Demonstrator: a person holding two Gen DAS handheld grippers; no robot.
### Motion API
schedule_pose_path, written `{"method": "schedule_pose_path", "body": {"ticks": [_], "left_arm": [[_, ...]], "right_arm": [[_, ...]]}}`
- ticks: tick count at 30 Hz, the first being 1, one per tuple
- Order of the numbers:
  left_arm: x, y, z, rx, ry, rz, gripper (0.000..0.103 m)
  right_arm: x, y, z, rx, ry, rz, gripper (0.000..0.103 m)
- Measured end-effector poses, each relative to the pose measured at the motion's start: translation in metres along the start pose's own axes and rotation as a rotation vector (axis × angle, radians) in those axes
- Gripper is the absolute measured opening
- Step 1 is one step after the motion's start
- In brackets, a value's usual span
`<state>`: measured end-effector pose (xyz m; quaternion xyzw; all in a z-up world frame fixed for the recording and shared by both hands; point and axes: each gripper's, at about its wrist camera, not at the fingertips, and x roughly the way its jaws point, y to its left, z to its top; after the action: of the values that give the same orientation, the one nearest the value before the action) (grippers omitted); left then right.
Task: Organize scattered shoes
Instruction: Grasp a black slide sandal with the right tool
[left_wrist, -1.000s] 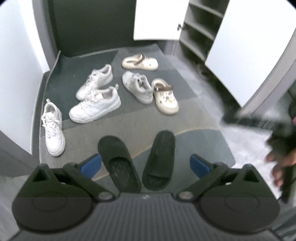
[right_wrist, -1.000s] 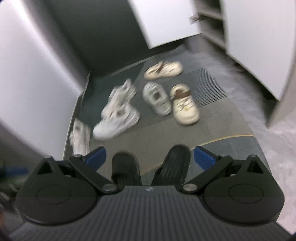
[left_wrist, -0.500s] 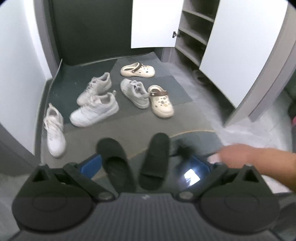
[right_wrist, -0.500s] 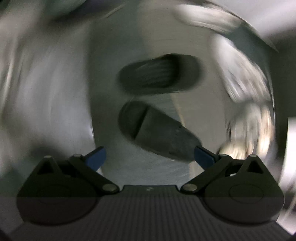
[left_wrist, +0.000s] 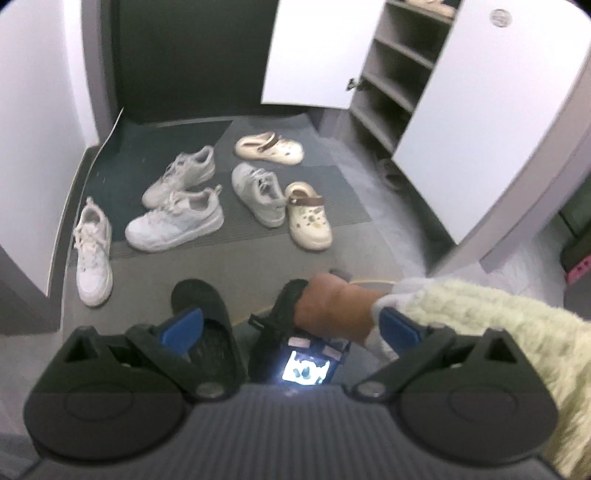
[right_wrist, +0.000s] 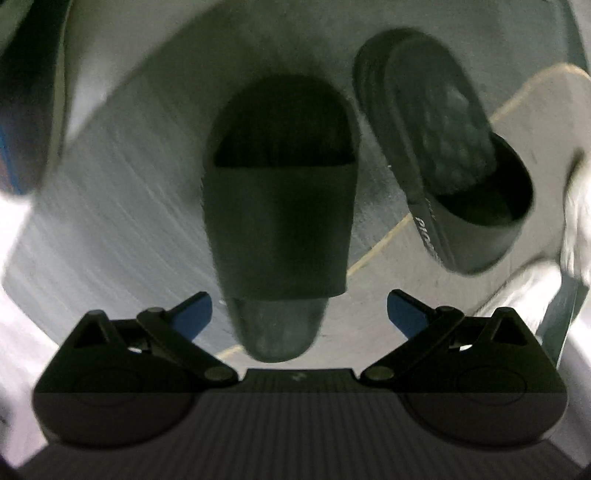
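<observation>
Left wrist view looks down on the floor of an entryway, where the left gripper stands wide and empty above two black slides. A hand in a fuzzy pale sleeve reaches across, holding the right gripper's body with its lit screen over the right-hand slide. Beyond lie four white sneakers on the darker mat toward the floor's far left corner, and two cream clogs to their right. An open shoe cabinet with bare shelves stands at the far right. Right wrist view is close: the right gripper is spread wide, holding nothing, its blue fingertips flanking one end of a black slide; the second slide lies beside it, angled away
</observation>
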<state>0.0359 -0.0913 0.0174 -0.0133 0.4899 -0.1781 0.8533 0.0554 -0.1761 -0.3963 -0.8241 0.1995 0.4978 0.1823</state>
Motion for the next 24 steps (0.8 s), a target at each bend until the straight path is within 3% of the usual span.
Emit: {"method": "schedule_pose_path", "body": {"ticks": [6, 11, 14, 18, 24], "left_arm": [[0.021, 0.012, 0.021, 0.002, -0.002, 0.028, 0.103], [0.045, 0.016, 0.026, -0.004, 0.088, 0.005, 0.103], [0.048, 0.017, 0.026, 0.005, 0.086, 0.013, 0.103], [0.042, 0.023, 0.026, -0.007, 0.06, 0.023, 0.103], [0.02, 0.028, 0.023, -0.009, -0.003, 0.025, 0.103]], "right_arm": [[0.028, -0.01, 0.0, -0.037, -0.048, 0.091, 0.103], [0.046, -0.001, 0.01, -0.105, -0.06, 0.134, 0.103], [0.049, -0.006, 0.013, -0.118, -0.052, 0.172, 0.103], [0.05, -0.022, 0.012, -0.026, -0.016, 0.234, 0.102], [0.04, -0.035, 0.012, 0.147, 0.027, 0.245, 0.096]]}}
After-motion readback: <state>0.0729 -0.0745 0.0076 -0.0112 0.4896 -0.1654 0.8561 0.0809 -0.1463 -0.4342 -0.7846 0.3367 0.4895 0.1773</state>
